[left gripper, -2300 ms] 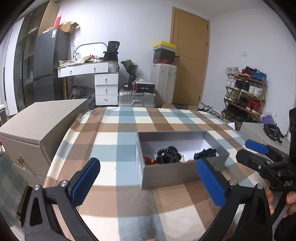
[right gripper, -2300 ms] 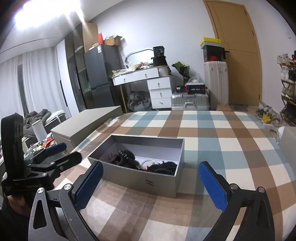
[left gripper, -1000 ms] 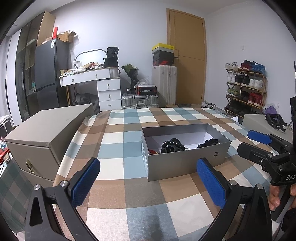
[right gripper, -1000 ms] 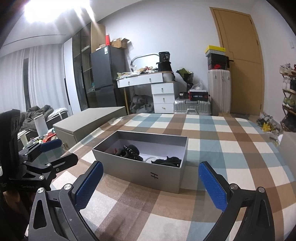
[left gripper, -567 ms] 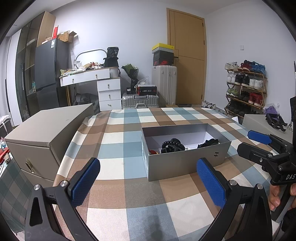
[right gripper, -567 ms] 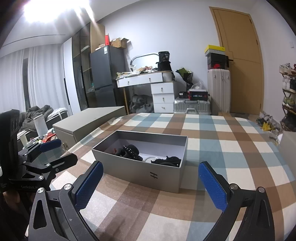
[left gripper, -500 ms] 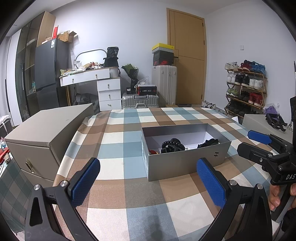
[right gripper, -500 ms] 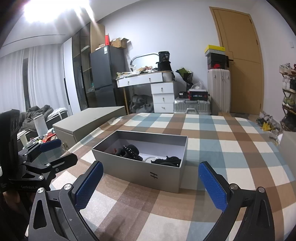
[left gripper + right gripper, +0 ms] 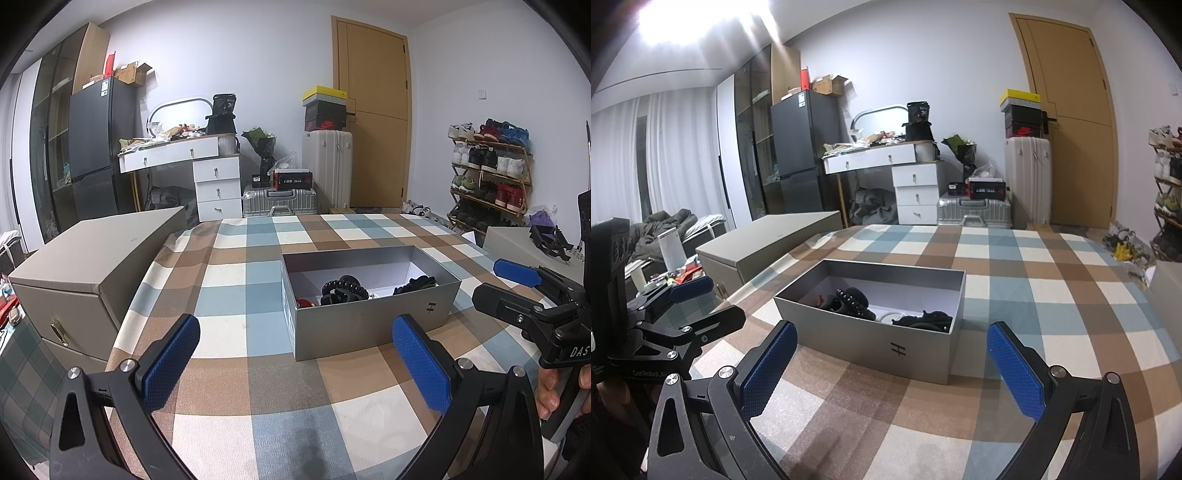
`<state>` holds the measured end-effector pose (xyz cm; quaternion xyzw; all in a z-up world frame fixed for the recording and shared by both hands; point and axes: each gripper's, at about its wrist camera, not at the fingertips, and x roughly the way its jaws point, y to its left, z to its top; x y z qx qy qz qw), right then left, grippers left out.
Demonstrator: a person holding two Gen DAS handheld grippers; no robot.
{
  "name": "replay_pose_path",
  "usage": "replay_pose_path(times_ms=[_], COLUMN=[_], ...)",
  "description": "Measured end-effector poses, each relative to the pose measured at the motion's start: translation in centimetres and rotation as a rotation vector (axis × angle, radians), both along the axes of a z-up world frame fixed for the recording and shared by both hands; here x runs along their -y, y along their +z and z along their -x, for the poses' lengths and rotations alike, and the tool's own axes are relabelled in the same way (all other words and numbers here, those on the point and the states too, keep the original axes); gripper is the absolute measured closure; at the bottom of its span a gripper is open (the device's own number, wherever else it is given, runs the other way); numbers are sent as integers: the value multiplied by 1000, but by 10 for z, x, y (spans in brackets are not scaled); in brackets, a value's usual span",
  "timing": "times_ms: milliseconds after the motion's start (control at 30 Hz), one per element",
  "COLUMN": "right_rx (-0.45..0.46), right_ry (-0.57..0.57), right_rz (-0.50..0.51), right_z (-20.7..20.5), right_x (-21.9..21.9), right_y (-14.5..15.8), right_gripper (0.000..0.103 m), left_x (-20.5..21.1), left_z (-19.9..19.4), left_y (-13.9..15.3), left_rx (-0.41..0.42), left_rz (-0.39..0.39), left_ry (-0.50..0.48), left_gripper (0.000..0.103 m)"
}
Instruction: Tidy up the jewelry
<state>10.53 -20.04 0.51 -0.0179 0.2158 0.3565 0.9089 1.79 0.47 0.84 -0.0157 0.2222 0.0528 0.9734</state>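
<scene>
An open grey box (image 9: pixel 369 328) sits on the checked tablecloth; it also shows in the right wrist view (image 9: pixel 871 343). Inside lie a black claw hair clip (image 9: pixel 343 290), another black clip (image 9: pixel 415 285), something red (image 9: pixel 304 302) and a white item (image 9: pixel 888 316). A closed beige jewelry box with a brass latch (image 9: pixel 85 266) stands at the left. My left gripper (image 9: pixel 295 358) is open and empty, in front of the grey box. My right gripper (image 9: pixel 892 363) is open and empty, also short of the box.
The checked table (image 9: pixel 240 266) stretches beyond the box. A second beige box (image 9: pixel 517 240) with a black object stands at the right edge. Behind are a dresser, fridge, suitcases, a door and a shoe rack (image 9: pixel 487 177). A cluttered side table (image 9: pixel 665 273) lies left.
Between 2.3 s and 1 s ago both grippers pulled back and rose a little, so the grey box looks farther away. Nothing has moved since then.
</scene>
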Motion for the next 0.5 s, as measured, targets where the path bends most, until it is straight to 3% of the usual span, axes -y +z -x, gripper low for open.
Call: replay_pose_path(times_ms=[500], right_rx=[0], right_ry=[-1], right_rz=[0], right_z=[0], right_x=[0], right_y=[0], right_gripper=[0], left_x=[-2], left_z=[-1], left_y=[0], left_rx=[14], left_rz=[23], left_ry=[-11], left_gripper=[1])
